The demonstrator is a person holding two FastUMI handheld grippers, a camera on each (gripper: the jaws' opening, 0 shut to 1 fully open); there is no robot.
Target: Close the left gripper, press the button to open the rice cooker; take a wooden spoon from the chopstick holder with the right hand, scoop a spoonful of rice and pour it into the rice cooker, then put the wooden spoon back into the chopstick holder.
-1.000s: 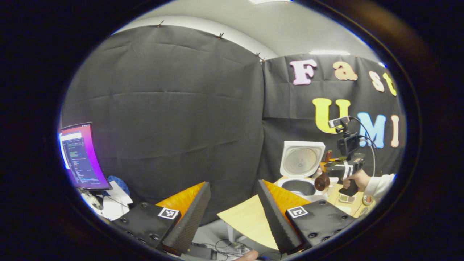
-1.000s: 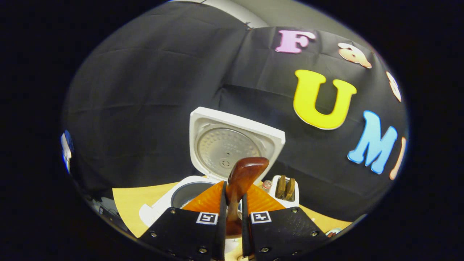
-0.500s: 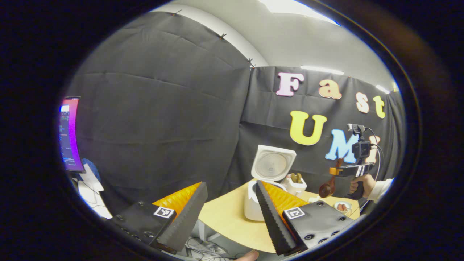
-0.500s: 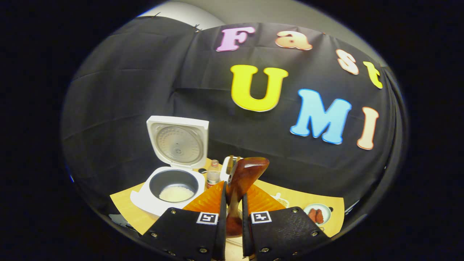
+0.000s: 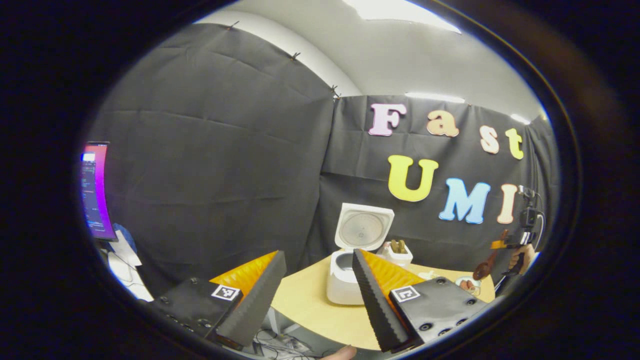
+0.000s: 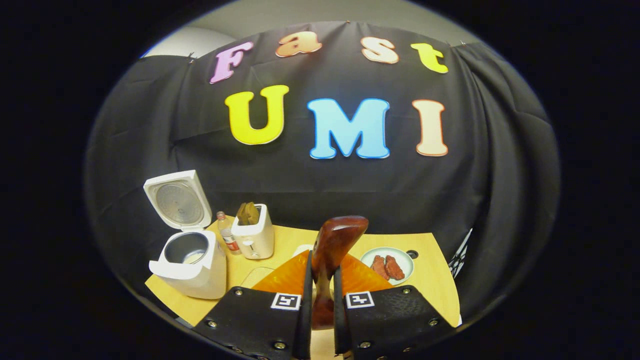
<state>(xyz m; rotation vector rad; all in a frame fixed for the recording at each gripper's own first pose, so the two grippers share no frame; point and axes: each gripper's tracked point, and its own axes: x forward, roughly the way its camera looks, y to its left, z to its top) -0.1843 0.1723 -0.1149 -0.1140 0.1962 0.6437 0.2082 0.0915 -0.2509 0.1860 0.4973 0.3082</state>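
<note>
Right gripper [image 6: 320, 295] clamping the wooden spoon [image 6: 332, 260] between both fingers, spoon standing upright in the right gripper view with its broad end pointing to 12 o'clock. Sitting at 9 o'clock on the tabletop [image 6: 435, 280]: the rice cooker [image 6: 187, 265], lid tipped up and open, pale rice showing at the bottom of the inner pot. Standing just beside the cooker toward 3 o'clock: a small bottle [image 6: 227, 235], then the chopstick holder [image 6: 253, 232] with brown utensil ends poking out of its top. Lying at 3 o'clock from the spoon: a plate [image 6: 387, 265] carrying reddish-brown pieces.

Left gripper [image 5: 317, 295] hanging with fingers spread wide apart, gripping nothing, well apart from the cooker [image 5: 350, 270], which is showing between the fingers at 12 o'clock. Glowing at 9 o'clock in the left gripper view: a monitor [image 5: 95, 190]. Appearing at 3 o'clock there, far off: a hand [image 5: 520, 256] carrying the right gripper with the spoon [image 5: 484, 267] hanging bowl-down above the tabletop.
</note>
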